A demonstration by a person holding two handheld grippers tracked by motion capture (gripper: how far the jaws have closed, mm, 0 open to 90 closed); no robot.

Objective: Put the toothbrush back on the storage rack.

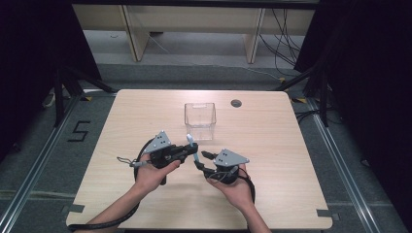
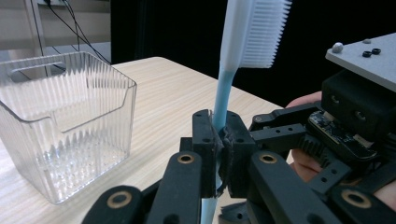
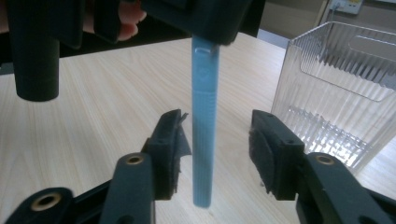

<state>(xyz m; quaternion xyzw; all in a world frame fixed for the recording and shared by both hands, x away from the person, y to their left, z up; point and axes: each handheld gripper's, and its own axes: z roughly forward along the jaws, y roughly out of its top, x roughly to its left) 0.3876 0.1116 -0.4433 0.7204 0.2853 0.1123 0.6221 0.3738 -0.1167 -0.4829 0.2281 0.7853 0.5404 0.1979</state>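
Observation:
A light blue toothbrush with white bristles stands nearly upright, bristle head up, held above the table. My left gripper is shut on its handle about halfway along; it also shows in the high view. The lower handle hangs between the jaws of my right gripper, which stands open around it without touching. In the high view the right gripper sits just right of the toothbrush. A clear ribbed plastic bin stands behind both grippers, upright and with nothing inside.
The light wooden table has a round cable hole at the back right. The clear bin is close to the left of the left gripper and close to the right of the right gripper.

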